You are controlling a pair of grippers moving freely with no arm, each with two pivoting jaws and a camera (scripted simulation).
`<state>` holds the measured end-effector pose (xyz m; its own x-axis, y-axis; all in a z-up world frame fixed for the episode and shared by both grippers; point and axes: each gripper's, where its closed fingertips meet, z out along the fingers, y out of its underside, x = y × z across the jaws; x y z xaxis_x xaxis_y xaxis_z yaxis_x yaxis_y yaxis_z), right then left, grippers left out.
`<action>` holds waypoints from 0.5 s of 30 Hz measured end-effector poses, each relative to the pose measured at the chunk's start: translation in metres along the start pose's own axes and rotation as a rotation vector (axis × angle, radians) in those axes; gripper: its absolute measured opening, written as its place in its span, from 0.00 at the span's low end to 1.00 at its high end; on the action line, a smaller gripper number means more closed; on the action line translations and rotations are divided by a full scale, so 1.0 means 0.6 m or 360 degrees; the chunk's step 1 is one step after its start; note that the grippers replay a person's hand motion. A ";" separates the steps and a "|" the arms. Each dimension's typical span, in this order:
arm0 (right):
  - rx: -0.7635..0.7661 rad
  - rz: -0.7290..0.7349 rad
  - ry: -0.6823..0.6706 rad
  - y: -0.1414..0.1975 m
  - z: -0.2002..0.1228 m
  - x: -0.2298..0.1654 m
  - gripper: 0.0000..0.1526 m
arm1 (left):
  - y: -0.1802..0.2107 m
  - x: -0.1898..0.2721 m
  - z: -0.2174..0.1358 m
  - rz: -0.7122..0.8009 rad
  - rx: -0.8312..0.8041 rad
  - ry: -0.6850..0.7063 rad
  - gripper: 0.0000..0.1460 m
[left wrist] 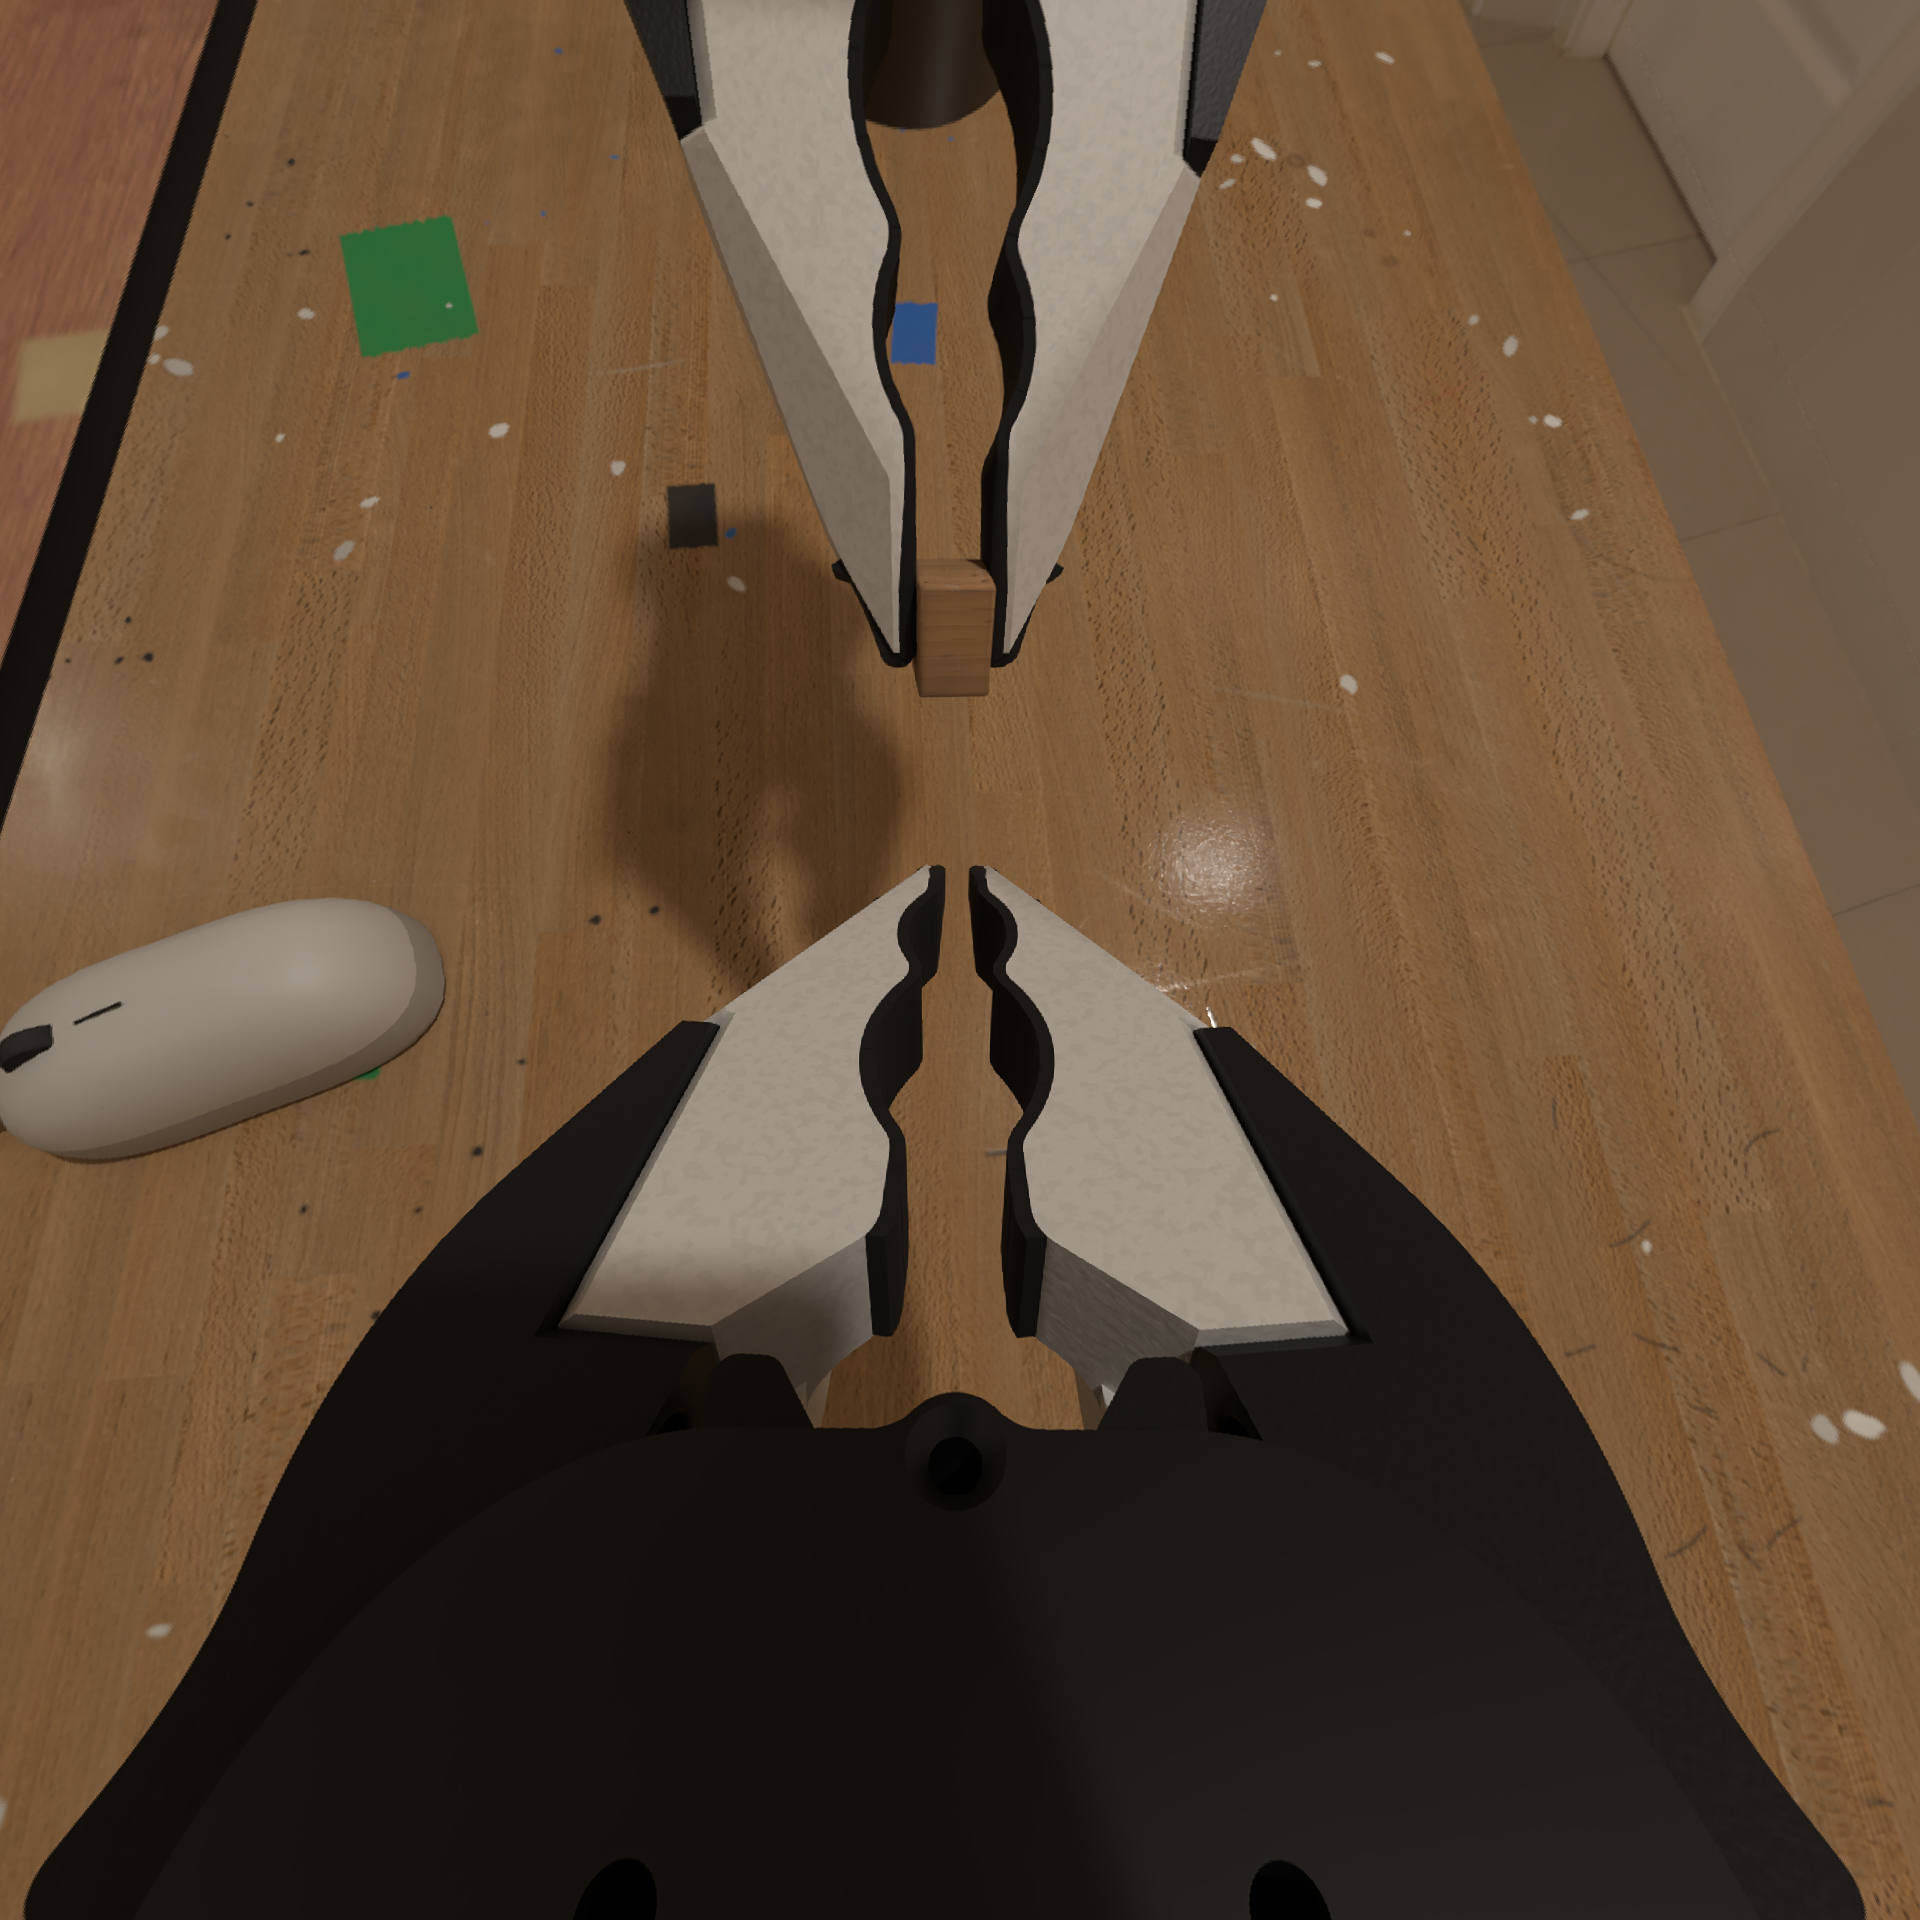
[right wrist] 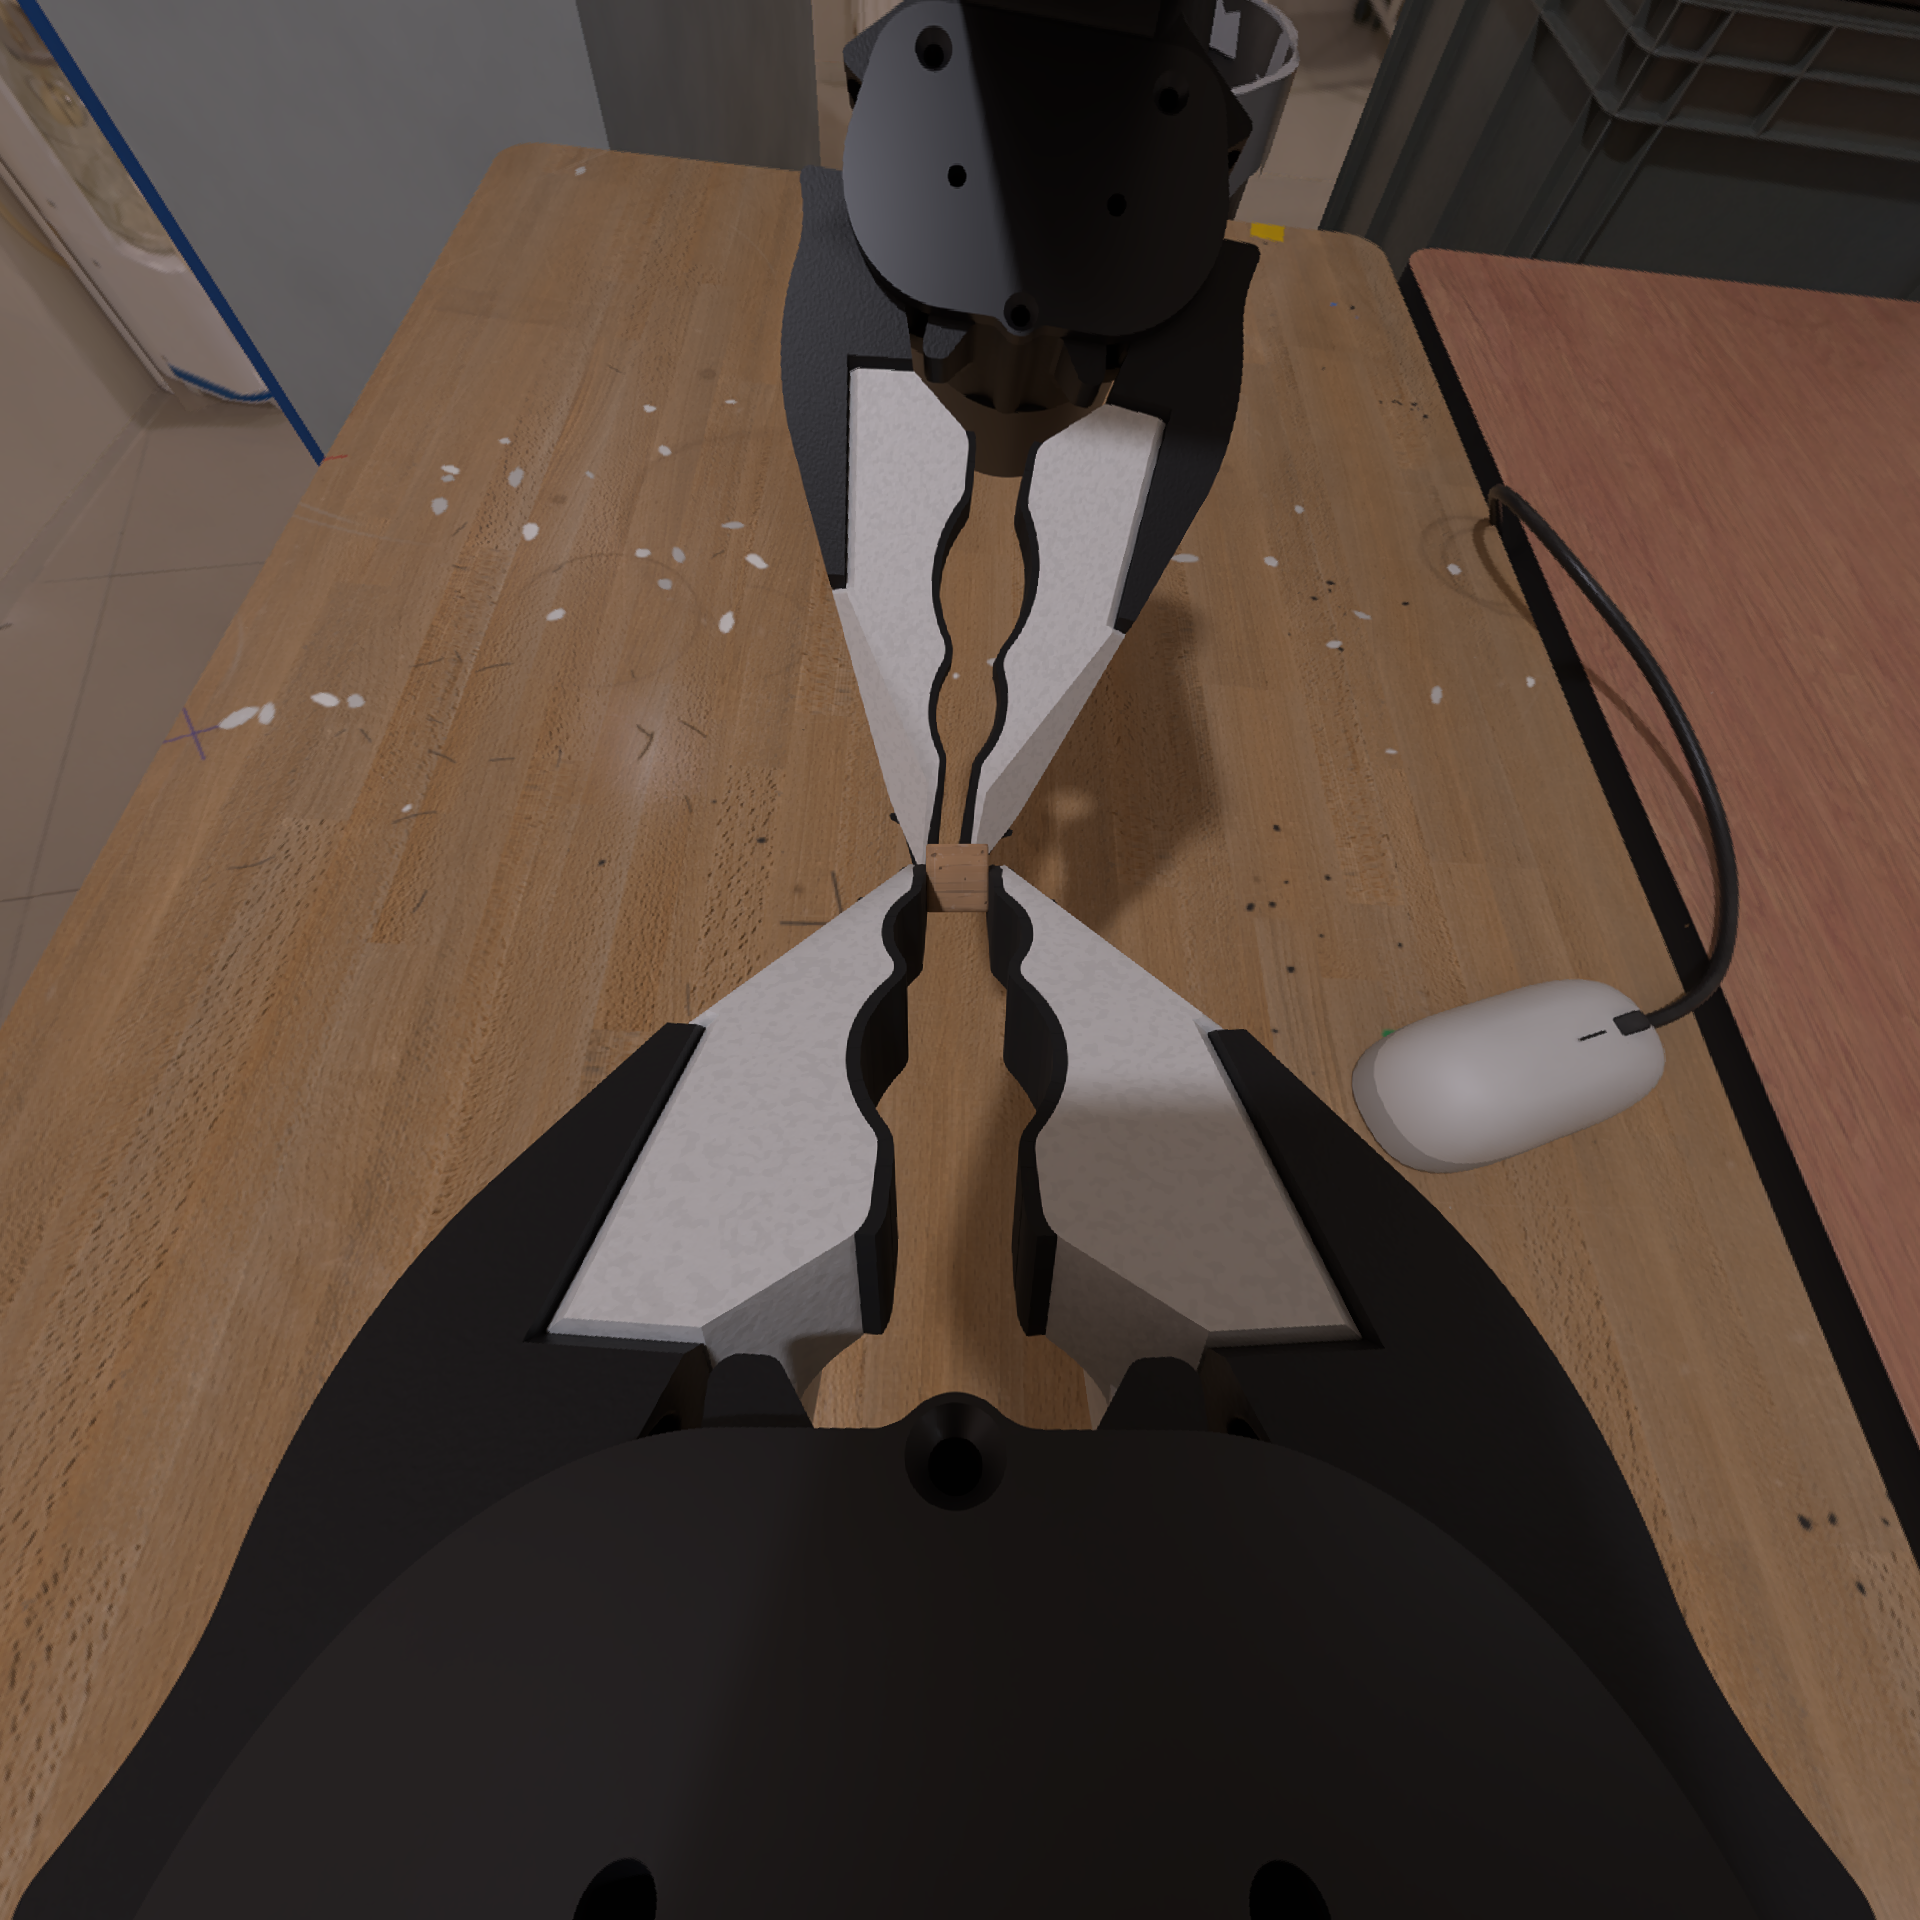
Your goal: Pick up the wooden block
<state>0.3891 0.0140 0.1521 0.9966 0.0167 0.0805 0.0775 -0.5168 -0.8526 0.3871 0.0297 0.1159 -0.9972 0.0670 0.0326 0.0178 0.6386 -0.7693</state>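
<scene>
The wooden block, small and upright, sits between the fingertips of the right gripper, whose jaws pinch it from both sides just above the wooden table; in the left wrist view the same block shows clamped at the tips of that gripper, which reaches in from the far side. The left gripper hangs near the block but apart from it, its jaws nearly pressed together with only a slim gap and nothing between them. A pale computer mouse lies on the table to the left, with green, blue and black patches farther off.
</scene>
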 end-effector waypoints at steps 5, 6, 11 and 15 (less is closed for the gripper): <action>0.0024 -0.0026 -0.0005 -0.004 -0.002 -0.002 0.07 | -0.006 0.005 -0.004 -0.0002 0.0039 0.0034 0.03; 0.0028 -0.0028 -0.0005 -0.005 -0.003 -0.003 0.07 | -0.007 0.006 -0.005 -0.0004 0.0046 0.0039 0.03; 0.0052 -0.0059 -0.0006 -0.010 -0.006 -0.006 0.07 | -0.011 0.010 -0.007 -0.0009 0.0074 0.0067 0.03; 0.0161 -0.0088 -0.0054 -0.024 -0.011 -0.014 0.07 | -0.023 0.021 -0.015 -0.0011 0.0154 0.0144 0.03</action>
<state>0.3796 0.0157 0.1673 0.9909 0.0725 0.1130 0.1332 -0.4252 -0.8952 0.3752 0.0286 0.1322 -0.9866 0.1346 0.0922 -0.0005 0.5627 -0.8266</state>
